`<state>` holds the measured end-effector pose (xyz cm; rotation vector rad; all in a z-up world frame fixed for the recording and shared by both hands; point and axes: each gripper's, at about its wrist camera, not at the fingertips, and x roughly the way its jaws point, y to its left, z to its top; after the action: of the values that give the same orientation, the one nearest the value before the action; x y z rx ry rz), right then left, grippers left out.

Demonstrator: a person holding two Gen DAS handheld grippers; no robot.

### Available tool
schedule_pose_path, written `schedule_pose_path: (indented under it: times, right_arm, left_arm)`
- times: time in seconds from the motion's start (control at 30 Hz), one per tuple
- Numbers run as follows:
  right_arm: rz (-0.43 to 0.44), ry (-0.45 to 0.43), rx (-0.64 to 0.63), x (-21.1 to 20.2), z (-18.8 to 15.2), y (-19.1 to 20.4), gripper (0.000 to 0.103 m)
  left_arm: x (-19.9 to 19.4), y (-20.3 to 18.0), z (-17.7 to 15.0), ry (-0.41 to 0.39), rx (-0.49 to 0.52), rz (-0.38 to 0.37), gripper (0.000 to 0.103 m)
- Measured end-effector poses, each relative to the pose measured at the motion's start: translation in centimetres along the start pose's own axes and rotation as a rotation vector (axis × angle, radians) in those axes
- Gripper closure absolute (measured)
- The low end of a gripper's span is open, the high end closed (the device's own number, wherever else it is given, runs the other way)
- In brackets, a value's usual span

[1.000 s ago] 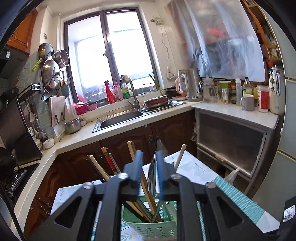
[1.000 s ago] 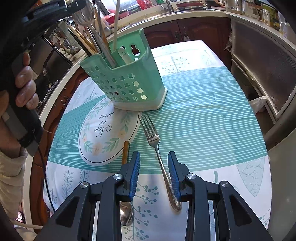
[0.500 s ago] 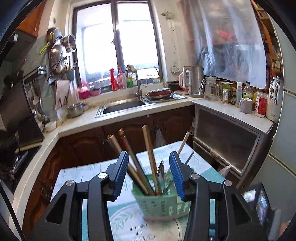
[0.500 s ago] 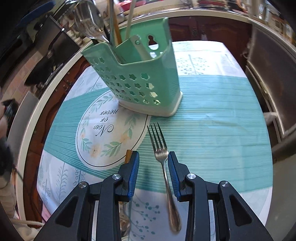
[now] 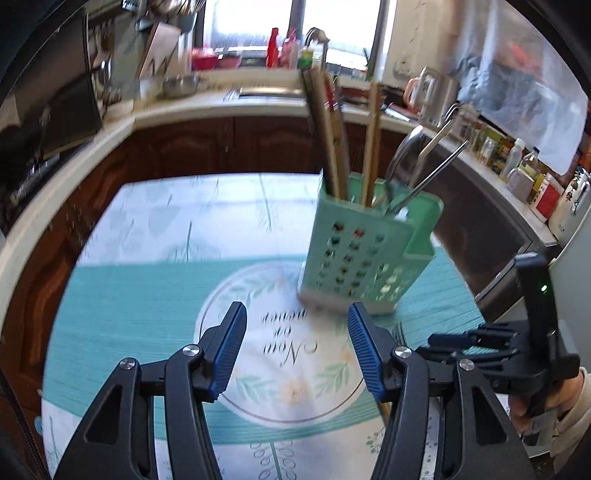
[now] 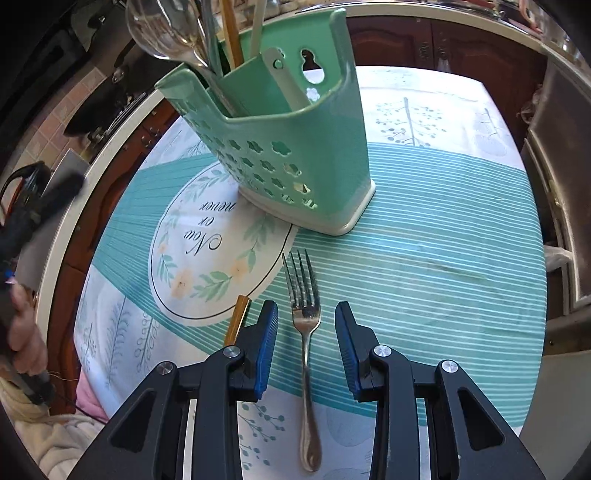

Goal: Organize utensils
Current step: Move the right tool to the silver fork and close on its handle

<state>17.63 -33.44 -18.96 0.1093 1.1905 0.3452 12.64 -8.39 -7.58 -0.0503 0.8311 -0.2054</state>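
Note:
A green perforated utensil holder (image 5: 365, 251) (image 6: 295, 147) stands on the table, with chopsticks (image 5: 332, 129) and a metal spoon (image 6: 162, 29) in it. A silver fork (image 6: 304, 321) lies on the cloth in front of it, tines toward the holder. My right gripper (image 6: 306, 310) hangs open above the fork, one finger on each side, pads clear of it. A gold-handled utensil (image 6: 236, 317) lies left of the fork, mostly hidden behind a finger. My left gripper (image 5: 295, 314) points down at the cloth short of the holder; its jaws are opening, nothing between them.
A teal striped tablecloth (image 6: 424, 240) with a round printed motif (image 5: 295, 350) covers the table. Dark wood cabinets, a counter (image 5: 184, 107) and a sink lie beyond. A hand (image 5: 554, 398) holds the right gripper at the left wrist view's right edge.
My left gripper let go of a utensil above the holder, widened its jaws, drew back and tipped down toward the table. My right gripper slid so the fork lies centred between its fingers.

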Motion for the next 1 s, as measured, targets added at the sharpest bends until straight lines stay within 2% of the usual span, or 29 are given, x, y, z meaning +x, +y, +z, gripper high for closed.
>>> schedule_pose_path:
  times: [0.27, 0.67, 0.9, 1.0]
  right_arm:
    - [0.026, 0.031, -0.029, 0.8, 0.4, -0.8, 0.069]
    - [0.075, 0.056, -0.063, 2.7, 1.4, -0.3, 0.068]
    - [0.086, 0.051, -0.08, 3.0, 1.4, 0.0, 0.059]
    - [0.083, 0.048, -0.093, 2.9, 1.5, 0.0, 0.059]
  left_arm:
    - [2.6, 1.4, -2.3, 0.107, -0.057, -0.017, 0.041]
    - [3.3, 1.5, -2.0, 0.135, -0.065, -0.035, 0.037]
    - [3.4, 1.6, -2.0, 0.14, -0.074, -0.039, 0.035]
    - [3.5, 1.6, -2.0, 0.141, -0.073, -0.04, 0.035]
